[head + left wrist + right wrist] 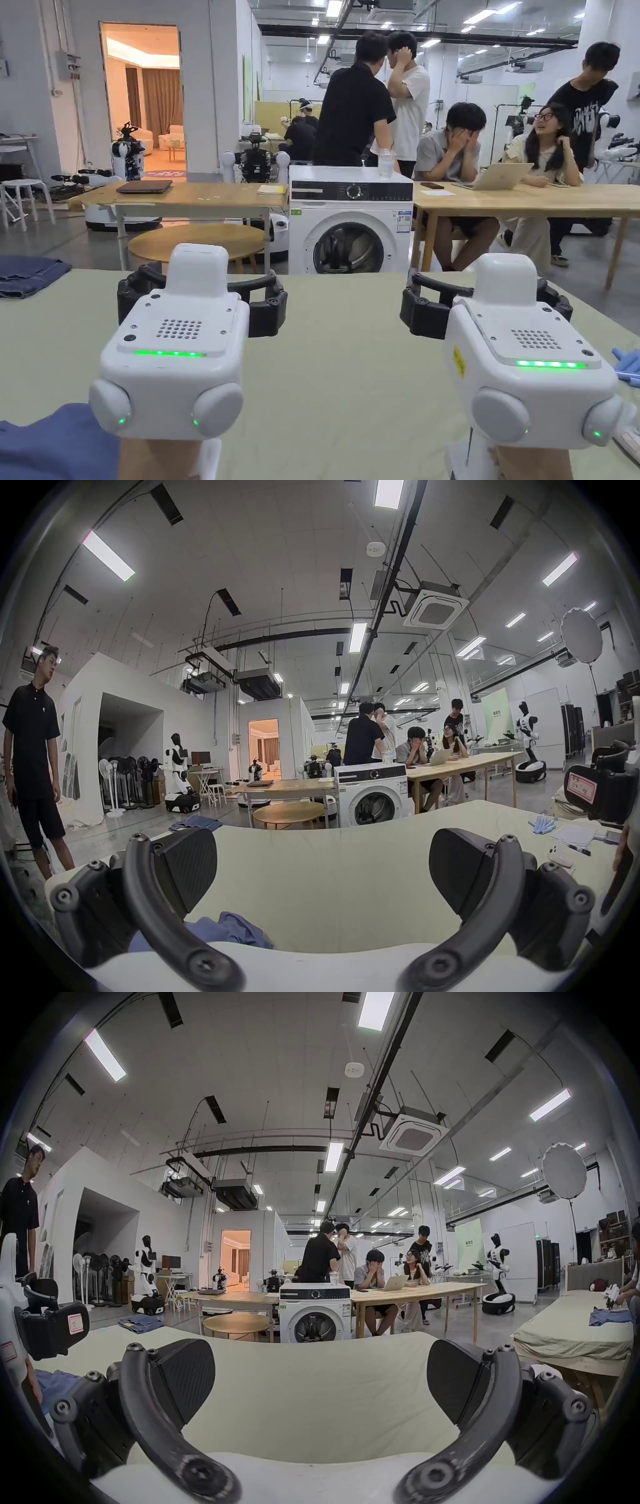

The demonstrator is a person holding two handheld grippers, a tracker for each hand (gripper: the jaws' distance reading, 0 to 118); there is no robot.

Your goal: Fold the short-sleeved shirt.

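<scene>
The blue short-sleeved shirt (pixel 56 444) lies crumpled on the pale green table (pixel 350 375) at the near left corner, under my left hand. In the left gripper view the shirt (pixel 228 930) bunches just below the jaws. My left gripper (pixel 201 284) hovers above the table, open, with nothing between its fingers (pixel 187 864). My right gripper (pixel 486 294) is level with it to the right, also open and empty. In the right gripper view its jaws (pixel 320 1373) stand wide apart over bare tabletop, and a bit of the shirt (pixel 57 1380) shows at the left.
Another blue garment (pixel 28 275) lies at the table's far left corner. Blue pens (pixel 628 365), papers (pixel 575 835) and a phone (pixel 559 856) sit along the right edge. Beyond the table stand a washing machine (pixel 349 219), wooden tables and several people.
</scene>
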